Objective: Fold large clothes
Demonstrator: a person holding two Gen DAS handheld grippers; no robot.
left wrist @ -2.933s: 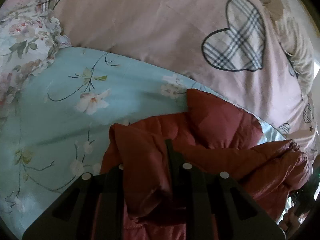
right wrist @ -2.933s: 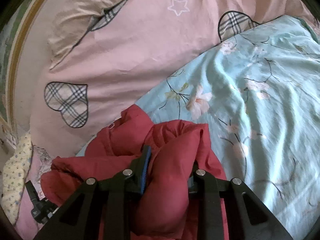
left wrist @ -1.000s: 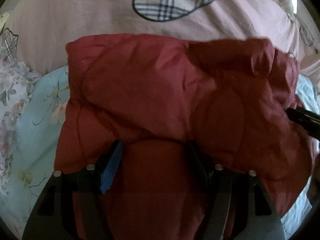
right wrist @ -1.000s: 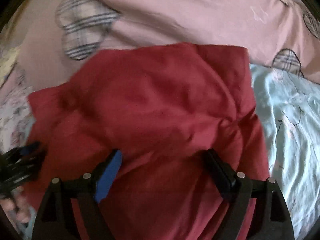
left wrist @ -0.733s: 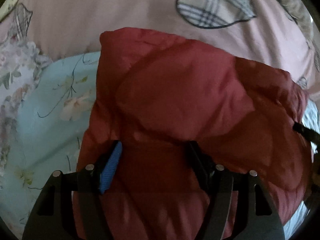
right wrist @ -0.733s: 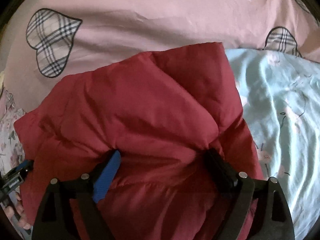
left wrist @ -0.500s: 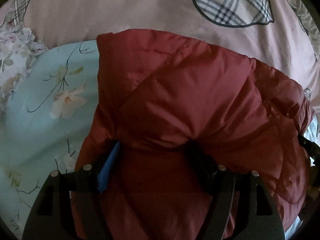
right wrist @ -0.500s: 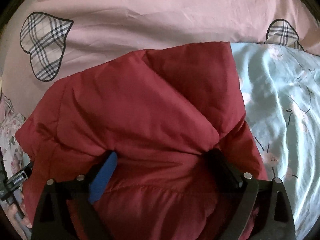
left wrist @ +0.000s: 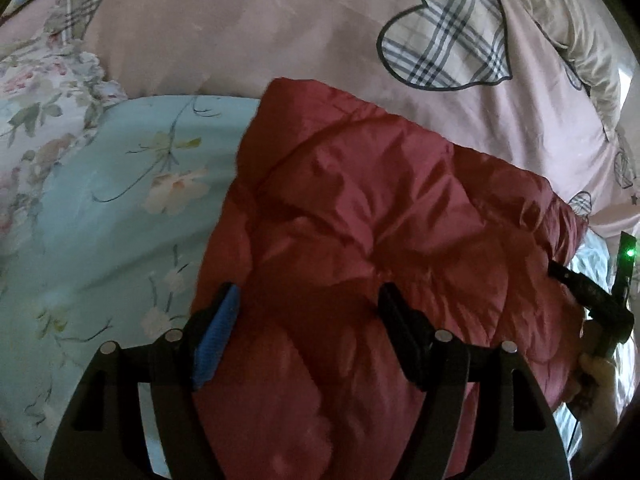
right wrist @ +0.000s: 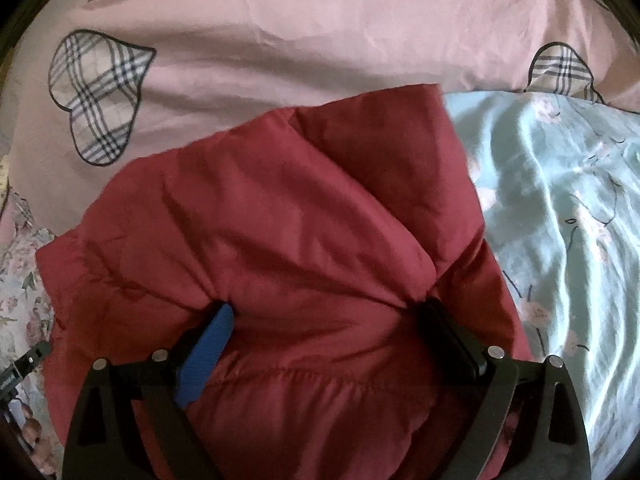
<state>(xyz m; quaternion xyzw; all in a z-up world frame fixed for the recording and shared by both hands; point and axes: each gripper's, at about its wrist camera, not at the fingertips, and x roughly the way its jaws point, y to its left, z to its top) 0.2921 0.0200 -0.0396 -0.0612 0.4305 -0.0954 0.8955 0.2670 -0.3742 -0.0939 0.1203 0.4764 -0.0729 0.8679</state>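
A dark red puffy jacket (left wrist: 380, 220) lies folded on the bed, half on the blue sheet and half on the pink duvet. My left gripper (left wrist: 308, 312) hovers over its near left part, open, both pads clear of the fabric. In the right wrist view the jacket (right wrist: 280, 220) fills the middle. My right gripper (right wrist: 324, 312) stands wide open, its tips sunk into the puffy cloth with a thick fold bulging between them. The right gripper's black body (left wrist: 592, 296) and the hand (left wrist: 596, 368) holding it show at the jacket's right edge.
A pink duvet with plaid hearts (left wrist: 280, 32) covers the far side of the bed. A light blue flowered sheet (left wrist: 100, 220) lies on the near side of the bed, also showing right of the jacket (right wrist: 560, 200). A flowery cloth (left wrist: 36, 92) and a beige pillow (left wrist: 576, 40) sit at the corners.
The bunched jacket was spread and laid down folded. My left gripper drew back and its pads came free of the cloth. The right jaws widened.
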